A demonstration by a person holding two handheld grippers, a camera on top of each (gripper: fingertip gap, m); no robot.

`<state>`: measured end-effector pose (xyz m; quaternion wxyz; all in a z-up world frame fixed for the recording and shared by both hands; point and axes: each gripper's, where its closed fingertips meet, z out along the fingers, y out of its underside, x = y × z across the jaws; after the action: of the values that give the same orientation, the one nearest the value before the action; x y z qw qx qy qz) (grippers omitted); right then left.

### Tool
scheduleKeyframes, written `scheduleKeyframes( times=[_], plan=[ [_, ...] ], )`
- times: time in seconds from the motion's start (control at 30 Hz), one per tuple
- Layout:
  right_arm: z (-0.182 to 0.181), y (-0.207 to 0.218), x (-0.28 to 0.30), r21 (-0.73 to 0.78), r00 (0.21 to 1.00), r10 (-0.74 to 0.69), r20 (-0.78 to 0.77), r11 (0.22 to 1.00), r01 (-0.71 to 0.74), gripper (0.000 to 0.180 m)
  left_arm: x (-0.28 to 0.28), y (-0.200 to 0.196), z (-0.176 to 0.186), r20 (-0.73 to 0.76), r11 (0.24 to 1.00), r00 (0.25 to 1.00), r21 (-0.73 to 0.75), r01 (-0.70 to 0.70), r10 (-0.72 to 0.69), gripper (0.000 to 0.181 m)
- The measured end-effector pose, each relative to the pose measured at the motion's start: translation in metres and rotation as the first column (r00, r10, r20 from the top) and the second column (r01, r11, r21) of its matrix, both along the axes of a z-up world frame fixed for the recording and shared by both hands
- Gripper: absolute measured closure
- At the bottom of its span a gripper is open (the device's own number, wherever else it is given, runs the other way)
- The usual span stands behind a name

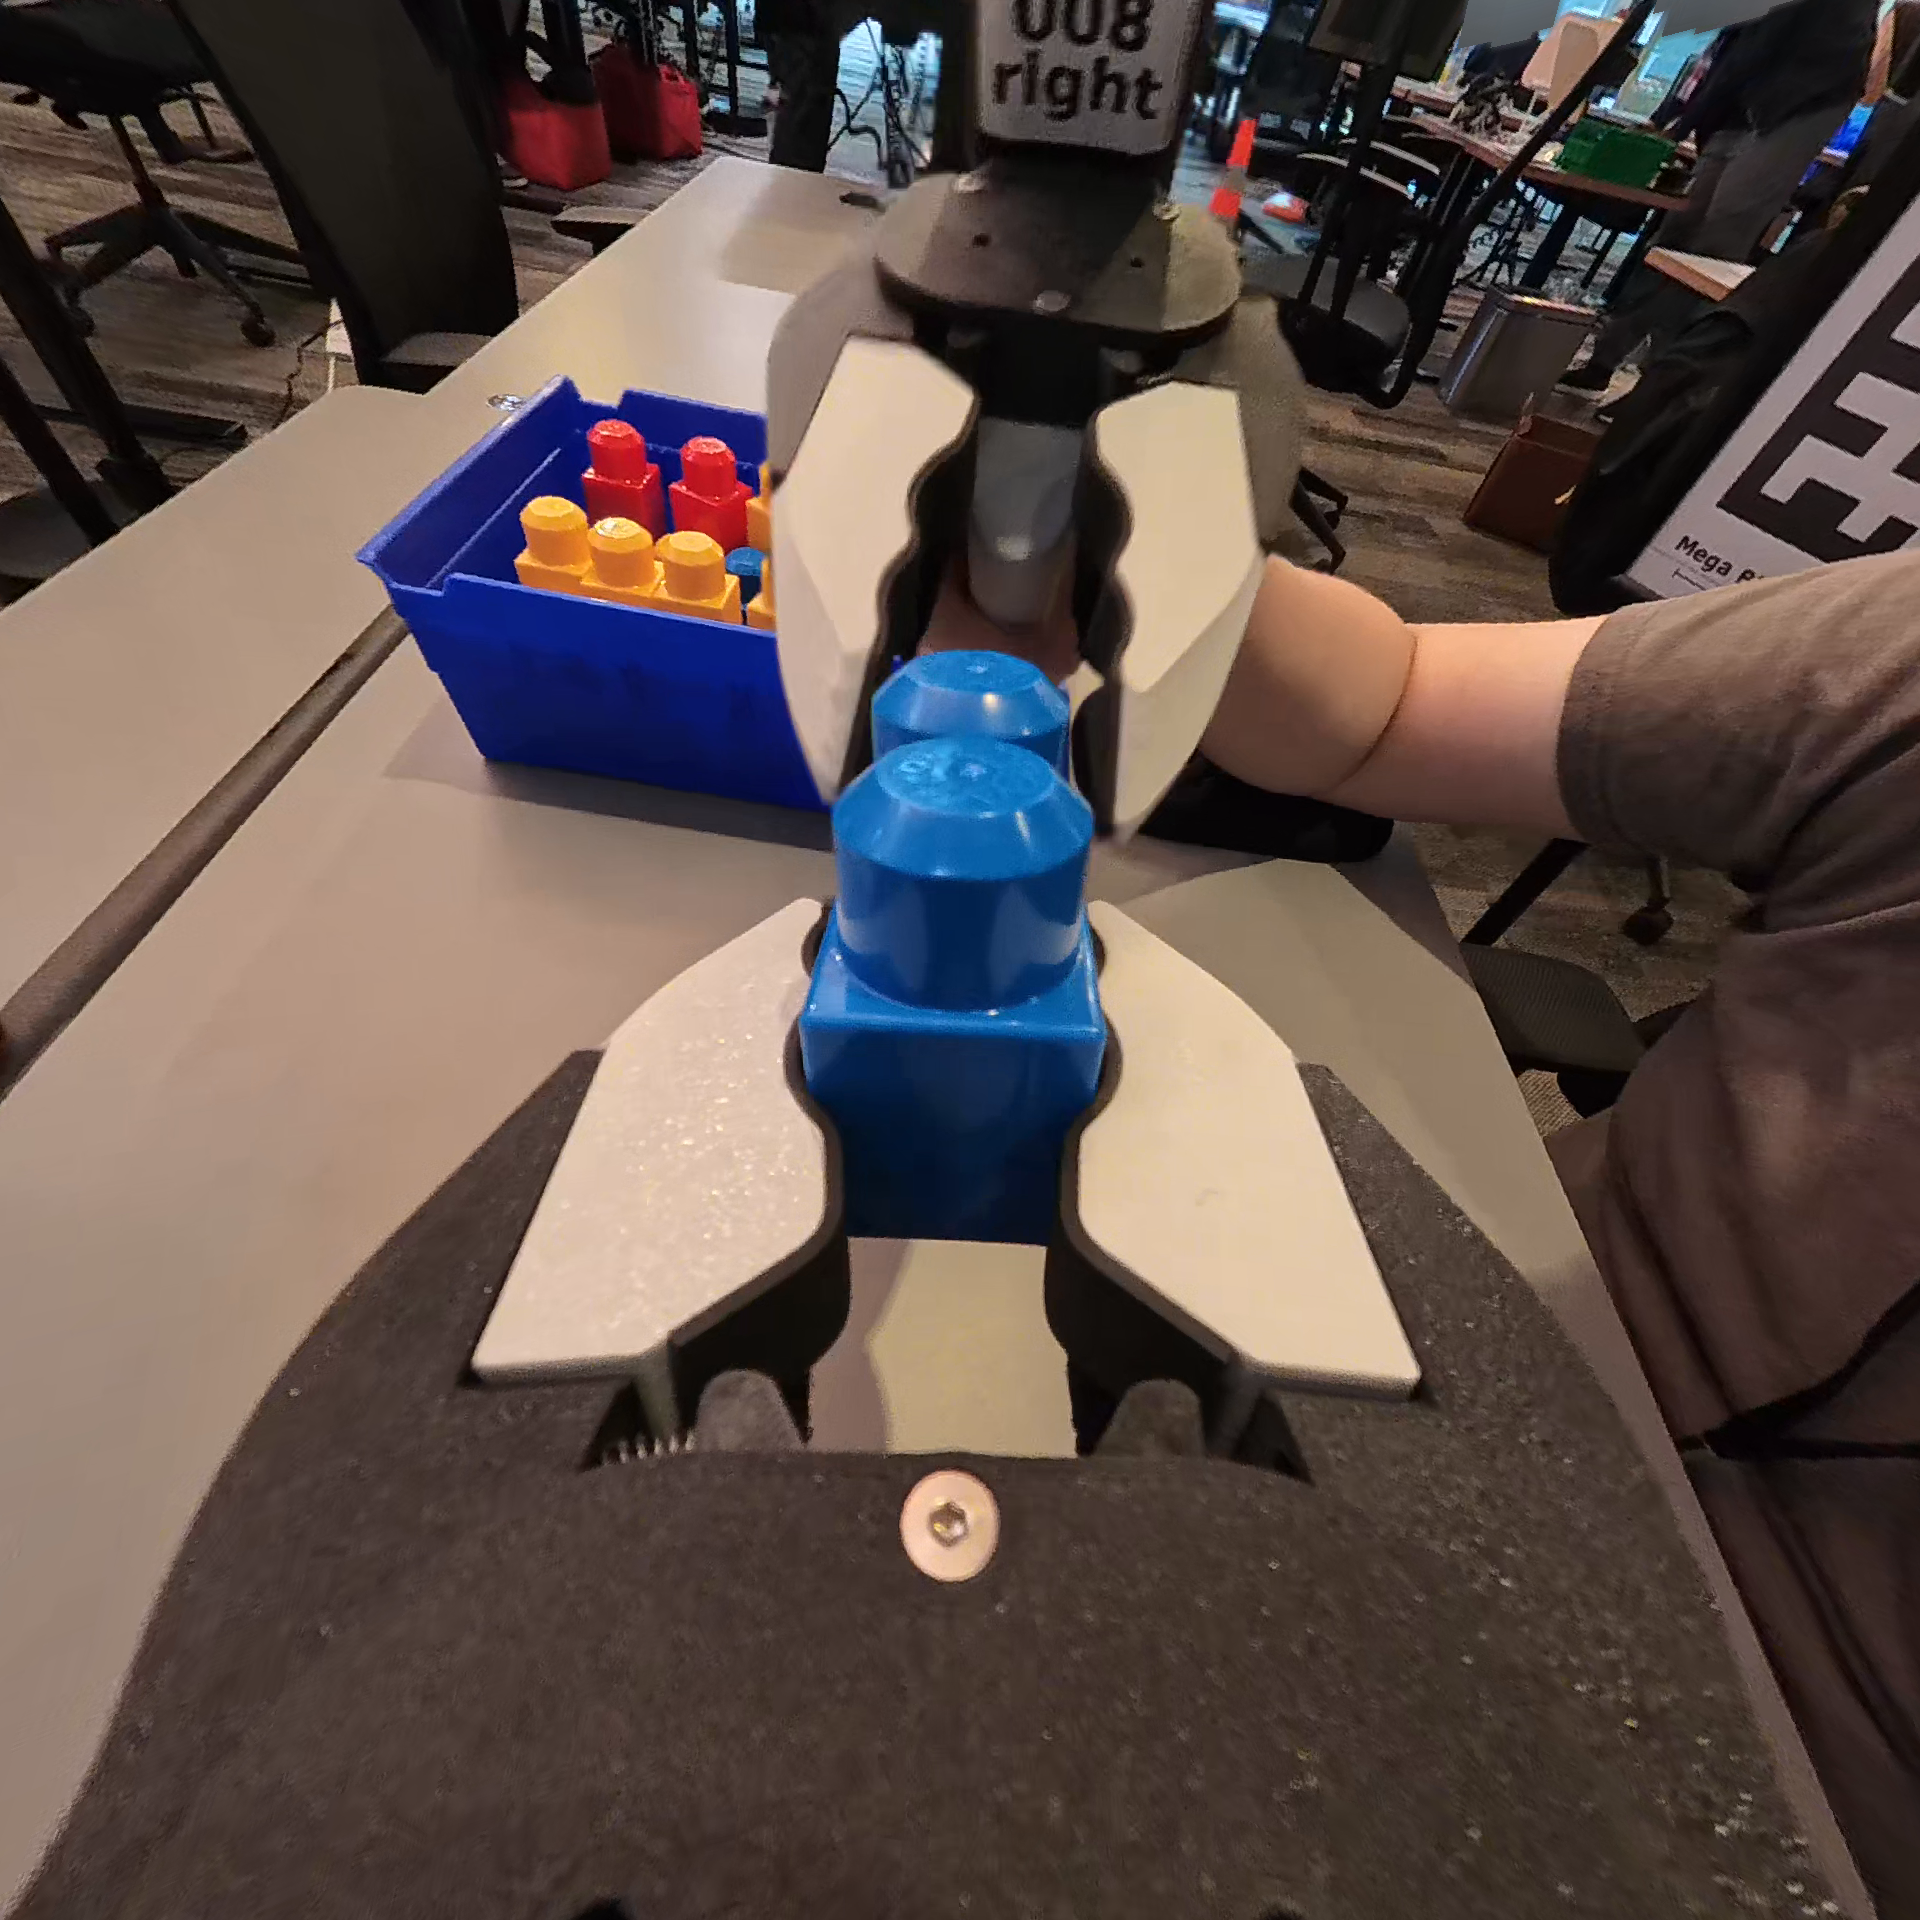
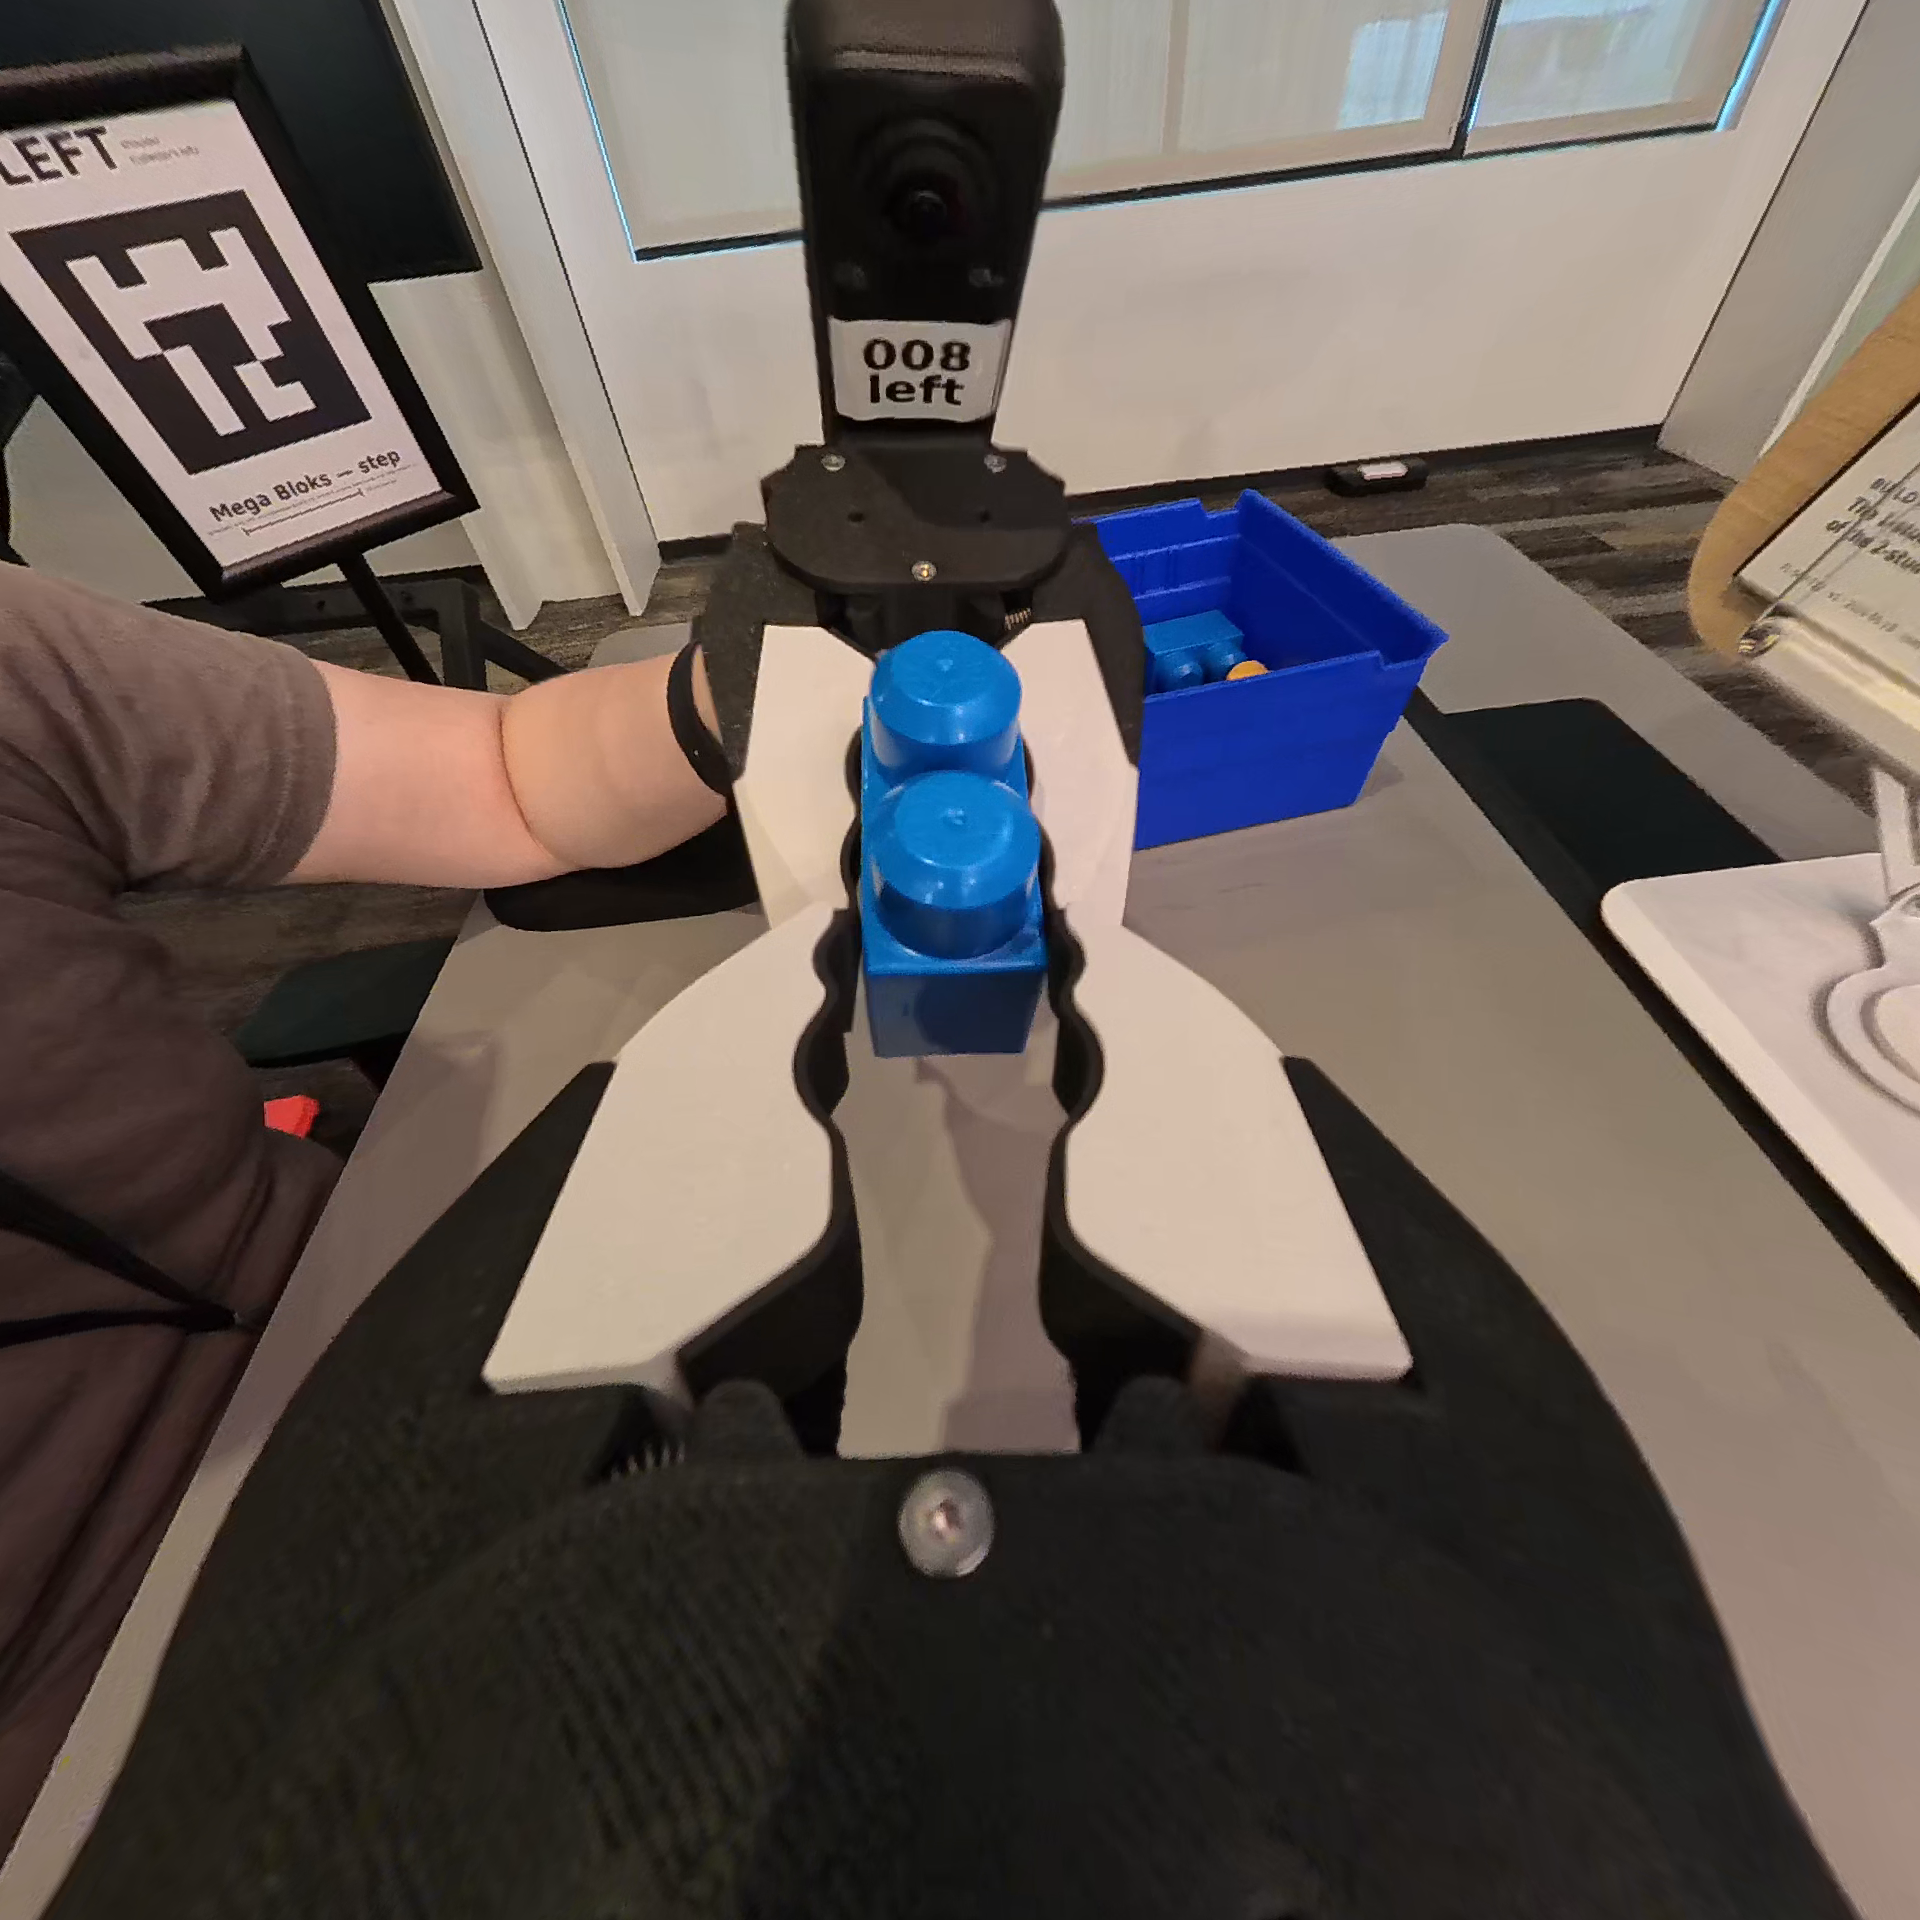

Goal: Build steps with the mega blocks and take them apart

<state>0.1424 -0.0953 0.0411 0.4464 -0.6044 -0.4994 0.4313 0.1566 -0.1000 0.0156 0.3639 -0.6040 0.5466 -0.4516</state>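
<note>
Two-stud blue block [image 1: 951,997] held above the tabletop [image 1: 312,987], clamped at opposite ends by the closed left tool [image 1: 951,935] and right tool [image 2: 951,935]; blue bin [image 1: 582,675] near the far edge.

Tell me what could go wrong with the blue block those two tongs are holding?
1. The left tongs and right tongs pinch the same blue block from opposite ends. If they pull unevenly, it may slip out and fall onto the table.
2. The right tongs seem to hold only the block's end, so that grip looks weaker.
3. The blue bin of blocks sits close by and could get bumped.
</note>
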Motion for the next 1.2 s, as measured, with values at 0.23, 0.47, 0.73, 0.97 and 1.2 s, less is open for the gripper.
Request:
scheduleKeyframes(
  times=[0.23, 0.47, 0.73, 0.97, 1.2],
  plan=[
    [-0.009, 0.033, 0.04, 0.052, 0.964, -0.214, 0.16, 0.977, 0.209, 0.127, -0.022, 0.028, 0.017, 0.092, 0.982, 0.99, -0.164, -0.089, 0.105, 0.139],
    [-0.112, 0.042, 0.077, -0.038, 0.723, -0.206, 0.66, 0.951, 0.306, 0.121, -0.042, 0.037, 0.032, 0.097, 0.985, 0.983, -0.09, -0.147, 0.155, 0.139],
    [-0.169, 0.044, 0.084, -0.04, 0.547, -0.176, 0.818, 0.932, 0.36, 0.121, -0.046, 0.035, 0.037, 0.095, 0.986, 0.984, -0.075, -0.147, 0.154, 0.139],
    [-0.18, 0.046, 0.082, -0.094, 0.545, -0.188, 0.817, 0.889, 0.448, 0.125, -0.052, 0.035, 0.046, 0.111, 0.985, 0.979, -0.042, -0.166, 0.17, 0.139],
    [-0.193, 0.042, 0.096, -0.123, 0.474, -0.164, 0.865, 0.846, 0.519, 0.132, -0.053, 0.031, 0.049, 0.113, 0.988, 0.982, -0.036, -0.152, 0.155, 0.139]
  ],
)
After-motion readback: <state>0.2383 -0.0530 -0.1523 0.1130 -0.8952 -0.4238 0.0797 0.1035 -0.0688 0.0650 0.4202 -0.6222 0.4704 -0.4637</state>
